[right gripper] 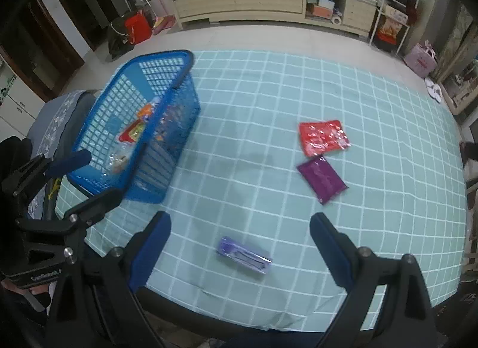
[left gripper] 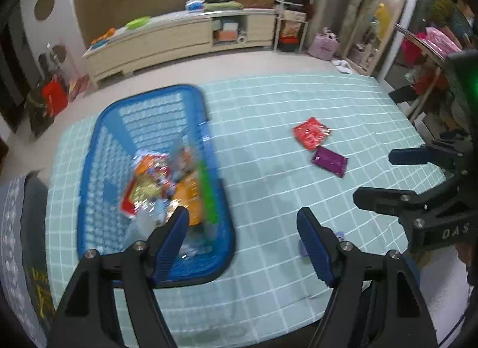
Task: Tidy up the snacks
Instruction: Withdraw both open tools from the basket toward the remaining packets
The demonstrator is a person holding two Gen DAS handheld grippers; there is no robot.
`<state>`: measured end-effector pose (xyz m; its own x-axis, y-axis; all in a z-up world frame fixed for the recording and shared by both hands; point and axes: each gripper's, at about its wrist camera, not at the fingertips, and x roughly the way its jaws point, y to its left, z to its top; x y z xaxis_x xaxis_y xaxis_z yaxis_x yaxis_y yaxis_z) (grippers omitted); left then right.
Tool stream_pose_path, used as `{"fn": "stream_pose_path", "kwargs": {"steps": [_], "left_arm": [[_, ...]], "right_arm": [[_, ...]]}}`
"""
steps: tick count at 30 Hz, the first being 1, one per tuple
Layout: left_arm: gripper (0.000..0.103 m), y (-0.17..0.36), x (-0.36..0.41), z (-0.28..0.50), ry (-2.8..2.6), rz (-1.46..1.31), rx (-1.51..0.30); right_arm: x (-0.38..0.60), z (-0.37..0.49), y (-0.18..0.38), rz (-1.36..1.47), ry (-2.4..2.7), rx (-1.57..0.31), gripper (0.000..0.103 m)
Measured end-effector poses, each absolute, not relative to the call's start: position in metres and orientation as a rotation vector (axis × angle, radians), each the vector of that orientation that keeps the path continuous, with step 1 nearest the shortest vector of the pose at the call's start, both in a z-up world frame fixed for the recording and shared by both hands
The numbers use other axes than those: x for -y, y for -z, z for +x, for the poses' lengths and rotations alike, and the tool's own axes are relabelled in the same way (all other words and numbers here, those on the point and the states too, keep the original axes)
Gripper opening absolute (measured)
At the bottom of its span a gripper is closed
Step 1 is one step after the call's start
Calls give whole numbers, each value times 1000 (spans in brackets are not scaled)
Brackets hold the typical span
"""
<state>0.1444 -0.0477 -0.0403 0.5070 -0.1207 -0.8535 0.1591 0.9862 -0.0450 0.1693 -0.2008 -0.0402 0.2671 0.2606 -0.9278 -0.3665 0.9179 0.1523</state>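
Snacks partly gathered, with more than half of the visible packets already sitting in the blue basket (left gripper: 155, 168), left of centre in the left wrist view and at upper left in the right wrist view. Lying heaped inside: an orange packet (left gripper: 191, 195), a red-edged packet (left gripper: 134, 195), a green strip (left gripper: 207, 195) and some clear wrappers, too blurred to count with certainty. Still waiting on the checked tabletop (right gripper: 269, 108): a red packet (right gripper: 322, 138) right of centre, a dark purple packet (right gripper: 322, 180) just below it and nearly touching, and a pale lilac packet (right gripper: 245, 255) well apart from both, low in the right wrist frame. Judging from this, three pick-ups remaining before the tabletop stands cleared. Left tongs (left gripper: 243, 234) gaping wide and gripping nothing, hanging at the bottom of the frame beside the basket's near right corner, one blue fingertip overlapping the rim in the picture. Right tongs (right gripper: 240, 228) likewise spread wide and holding nothing, hovering at the bottom of the frame with the lilac packet lying between the two fingertips as seen, though not touching either. Probably lining up on that lilac packet as the nearest one, leaving the red and dark purple pair for afterwards.
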Motion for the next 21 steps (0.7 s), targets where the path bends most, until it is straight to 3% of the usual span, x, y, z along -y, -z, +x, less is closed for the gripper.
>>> {"fn": "stream_pose_path", "kwargs": {"steps": [21], "left_arm": [[73, 129, 129, 138, 423, 313, -1103]], "right_arm": [[288, 186, 107, -68, -387, -1258, 96]]}}
